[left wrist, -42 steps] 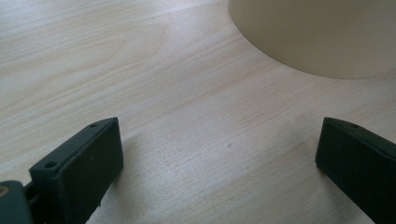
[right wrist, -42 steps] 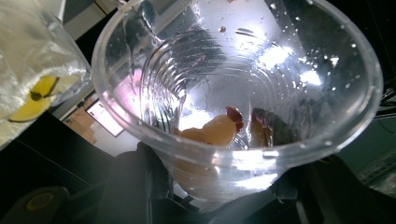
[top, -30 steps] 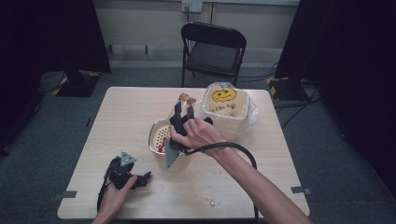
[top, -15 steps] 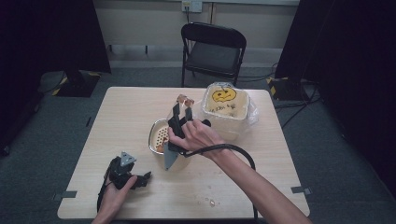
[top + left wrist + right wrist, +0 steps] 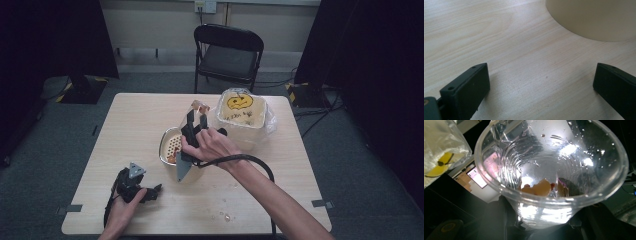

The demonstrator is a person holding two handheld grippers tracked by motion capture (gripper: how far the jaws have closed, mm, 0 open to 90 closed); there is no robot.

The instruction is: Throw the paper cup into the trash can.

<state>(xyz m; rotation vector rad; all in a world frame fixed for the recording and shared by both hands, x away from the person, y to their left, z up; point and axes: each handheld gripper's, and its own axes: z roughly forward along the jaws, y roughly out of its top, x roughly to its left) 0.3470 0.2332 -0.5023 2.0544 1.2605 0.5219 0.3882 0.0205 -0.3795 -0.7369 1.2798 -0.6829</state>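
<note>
Right gripper (image 5: 196,116) clamps clear cup (image 5: 549,170) tilted above colander bowl (image 5: 170,146); left gripper (image 5: 150,192) open, resting near it; risk: thin wall flexes, cup slips, remaining pieces spill.

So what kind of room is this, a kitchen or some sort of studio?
Probably a recording studio or lab, not a kitchen. Black curtains hang at both sides, a lone folding chair stands behind a bare wooden table, cables trail over the carpet, and tape marks sit at the table's corners.
</note>
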